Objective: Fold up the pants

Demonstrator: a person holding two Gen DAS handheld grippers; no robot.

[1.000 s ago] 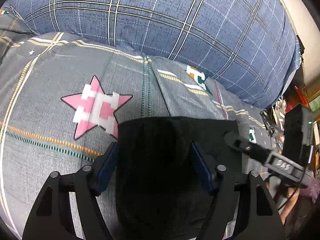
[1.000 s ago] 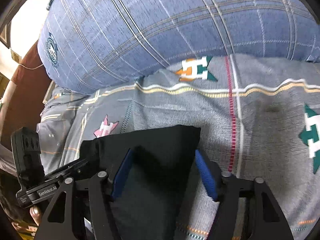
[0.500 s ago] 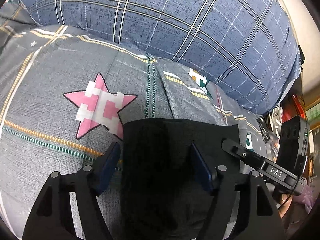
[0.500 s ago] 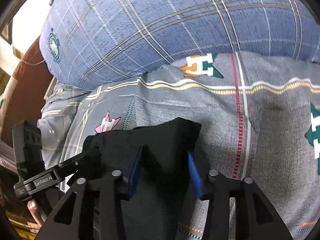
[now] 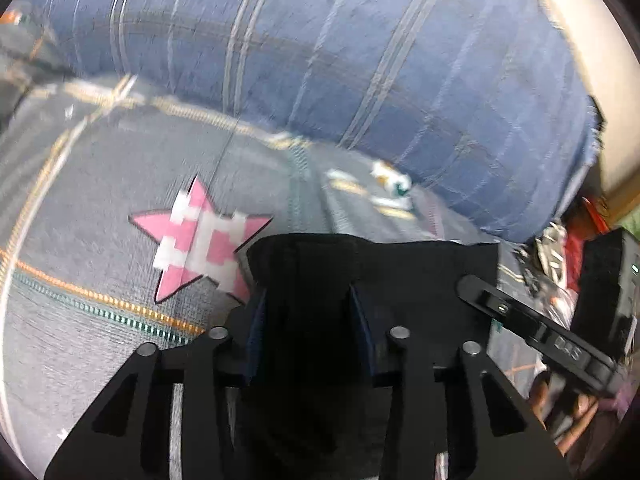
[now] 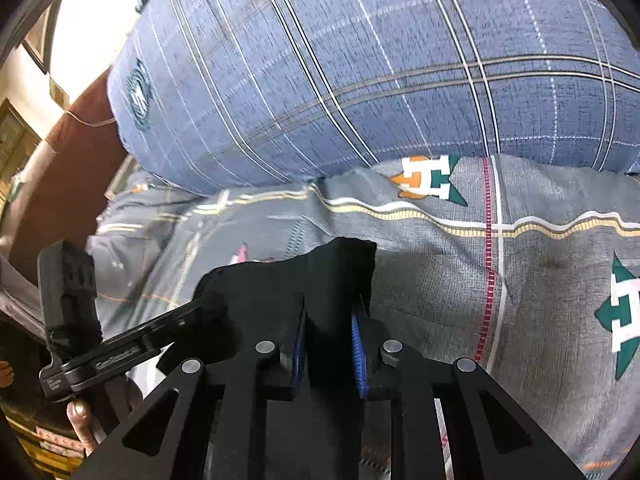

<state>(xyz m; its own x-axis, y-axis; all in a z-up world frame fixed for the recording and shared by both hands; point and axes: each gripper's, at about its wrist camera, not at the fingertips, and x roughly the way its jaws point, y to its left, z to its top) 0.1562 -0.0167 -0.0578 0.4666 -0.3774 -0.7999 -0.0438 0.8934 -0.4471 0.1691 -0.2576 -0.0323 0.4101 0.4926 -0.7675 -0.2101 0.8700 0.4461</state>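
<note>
One pair of black pants [image 5: 360, 264] lies on a grey patterned bedsheet [image 5: 88, 352], its far edge running across both views just ahead of the fingertips, and there are two grippers on it, one at each end of that edge. The left gripper [image 5: 306, 312] has its jaws closing with a fold of the dark cloth bunched between the two blue pads, which appear to press into it on both sides. The right gripper [image 6: 328, 328] is also closing, its jaws narrow and the pads pinching a raised ridge of the pants near the corner that peaks up off the sheet. Each gripper shows in the other's view as a black bar off to the side, close by, so the room between them is tight. One large blue plaid pillow [image 6: 360, 80] bounds the far side, resting on the sheet beyond the pants' edge; a bare strip of sheet lies between. One pink star [image 5: 200, 240] sits left of the cloth, touching its corner; three green motifs show to the right
</note>
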